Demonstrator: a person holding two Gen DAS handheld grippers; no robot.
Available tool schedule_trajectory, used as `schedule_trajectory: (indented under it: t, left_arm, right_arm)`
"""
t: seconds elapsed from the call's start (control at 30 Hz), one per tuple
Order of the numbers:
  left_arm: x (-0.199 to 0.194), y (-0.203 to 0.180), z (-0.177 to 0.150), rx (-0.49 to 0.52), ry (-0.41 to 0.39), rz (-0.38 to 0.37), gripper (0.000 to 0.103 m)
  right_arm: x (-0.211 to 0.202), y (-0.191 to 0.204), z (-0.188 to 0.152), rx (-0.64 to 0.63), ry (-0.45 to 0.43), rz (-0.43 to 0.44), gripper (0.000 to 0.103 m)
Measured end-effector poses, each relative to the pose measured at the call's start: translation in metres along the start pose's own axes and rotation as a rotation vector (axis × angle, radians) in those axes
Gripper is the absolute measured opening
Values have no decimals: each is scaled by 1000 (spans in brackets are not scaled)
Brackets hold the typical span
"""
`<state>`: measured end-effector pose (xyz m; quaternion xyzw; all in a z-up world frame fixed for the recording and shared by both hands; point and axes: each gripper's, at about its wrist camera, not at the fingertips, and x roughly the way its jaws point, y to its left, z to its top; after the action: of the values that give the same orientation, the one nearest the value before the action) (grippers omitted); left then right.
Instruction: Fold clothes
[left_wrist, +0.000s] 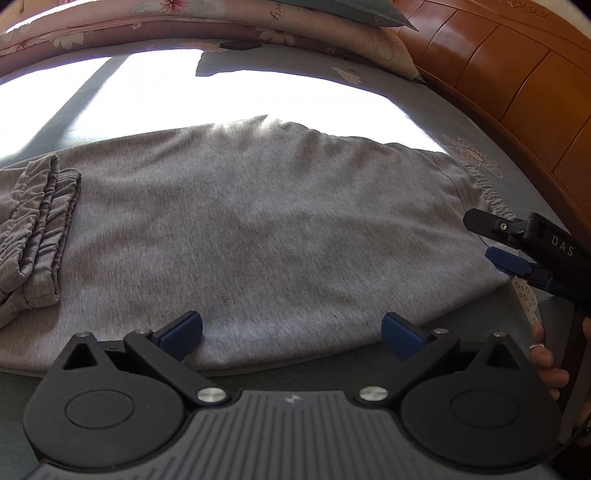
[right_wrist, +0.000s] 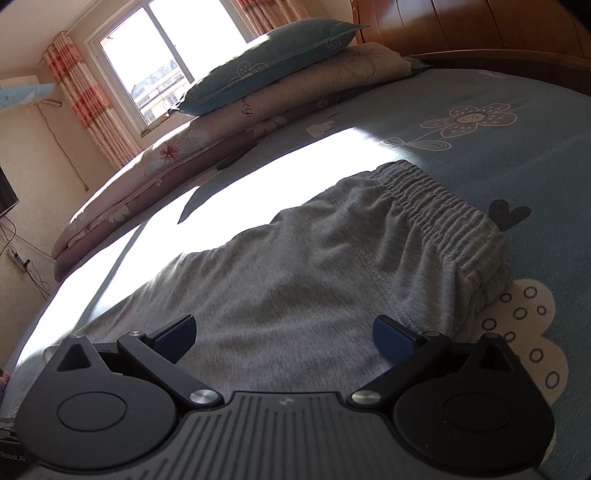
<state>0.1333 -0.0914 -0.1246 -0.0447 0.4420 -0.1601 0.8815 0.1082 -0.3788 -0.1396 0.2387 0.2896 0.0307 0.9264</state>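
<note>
Plain heather grey is shown by the trousers (right_wrist: 295, 266). Beneath them, a pale blue bedsheet (right_wrist: 480, 155) is patterned with purple-and-white flowers. Blue pads (left_wrist: 183, 334) are carried on black gripper arms.

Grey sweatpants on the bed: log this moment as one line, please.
stage: pre-grasp | grey sweatpants: flat on bed, cuffs folded onto leg | left gripper: open | right gripper: open, near waistband

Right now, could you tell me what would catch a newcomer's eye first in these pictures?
The grey sweatpants spread flat across the blue flowered bedsheet, elastic waistband toward the wooden headboard. A glaring patch of sunlight lies just beyond them. Both the left hand-held gripper and the right hand-held gripper are open at the pants' near edge.
</note>
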Motion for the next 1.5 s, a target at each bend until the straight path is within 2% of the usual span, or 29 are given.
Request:
schedule_trajectory:
  t: [0.13,0.33,0.5,0.53,0.63,0.77,0.83,0.9,1.0,1.07,1.2,1.4,1.43,1.5]
  left_arm:
    - [-9,0,-2,25,-39,-18,102]
    - [-30,11,9,39,-131,-89,102]
    - [-6,31,1,55,-103,-136,102]
    - [-1,36,-5,56,-121,-143,102]
    - [-2,40,-17,90,-197,-167,102]
    - [-9,38,-15,121,-190,-147,102]
    - [-10,43,-14,99,-188,-149,102]
    - [-9,50,-14,71,-185,-153,102]
    - [-12,52,-16,67,-189,-150,102]
    - [-13,51,-17,74,-189,-133,102]
    - [-14,51,-15,60,-184,-121,102]
    - [-12,52,-14,52,-171,-109,102]
    - [-12,51,-15,59,-172,-105,102]
    - [-11,48,-16,75,-169,-94,102]
  right_arm:
    - [1,3,-3,-23,-7,-16,103]
    - [1,7,-11,-44,-51,-32,103]
    - [2,20,-13,-162,-41,-72,103]
    - [1,23,-15,-183,-49,-70,103]
    - [-14,35,-22,-254,-99,30,103]
    - [-24,59,-35,-342,-112,125,103]
    - [-29,70,-41,-386,-115,170,103]
    - [-24,84,-48,-439,-75,166,103]
    - [-10,92,-59,-476,-11,101,103]
    - [1,87,-63,-465,44,45,103]
    - [-12,83,-67,-458,37,7,103]
    - [-29,58,-38,-237,-15,69,103]
    - [-25,53,-32,-208,-1,64,103]
    - [-12,43,-23,-158,81,59,103]
